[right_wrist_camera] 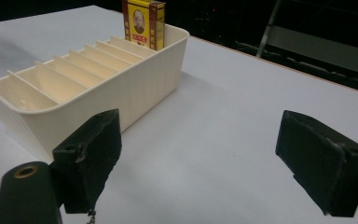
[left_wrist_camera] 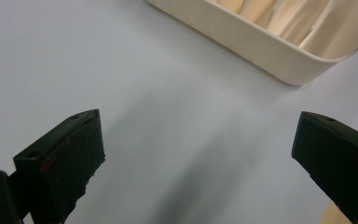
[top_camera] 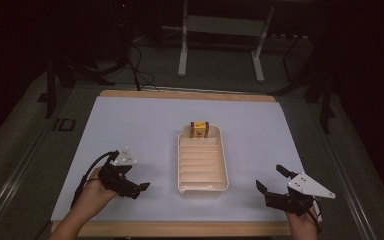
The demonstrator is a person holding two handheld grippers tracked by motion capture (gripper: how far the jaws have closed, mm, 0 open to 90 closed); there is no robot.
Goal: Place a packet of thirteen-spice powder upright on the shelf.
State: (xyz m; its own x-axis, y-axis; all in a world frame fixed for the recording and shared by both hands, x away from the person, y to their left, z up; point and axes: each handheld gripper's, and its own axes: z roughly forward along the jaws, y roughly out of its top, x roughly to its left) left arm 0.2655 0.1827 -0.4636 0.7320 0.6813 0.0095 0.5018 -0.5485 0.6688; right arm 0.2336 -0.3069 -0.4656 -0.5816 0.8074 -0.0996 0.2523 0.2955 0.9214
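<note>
A cream slotted tray (top_camera: 203, 186) lies lengthwise in the middle of the white table sheet (top_camera: 130, 125), with a yellow and brown box (top_camera: 199, 130) standing upright in its farthest compartment, against the far end wall; the other compartments in front of it hold nothing. The left gripper (top_camera: 134, 190) sits low over the sheet to the left of the tray's near corner, near it but apart, its jaws spread wide with nothing between them; in the left gripper view only bare sheet lies between the jaws, and the tray's rounded corner (left_wrist_camera: 303, 70) is ahead and to the right. The right gripper (top_camera: 271, 179) is over the sheet to the right of the tray's near end, well apart from it, jaws likewise released and empty; in the right gripper view the tray's long side wall (right_wrist_camera: 135, 93) runs away on the left, with the box (right_wrist_camera: 143, 23) at its far end. Bare sheet stretches on both sides of the tray out to the sheet's edges, and the wooden table edge (top_camera: 180, 228) runs just behind both hands
</note>
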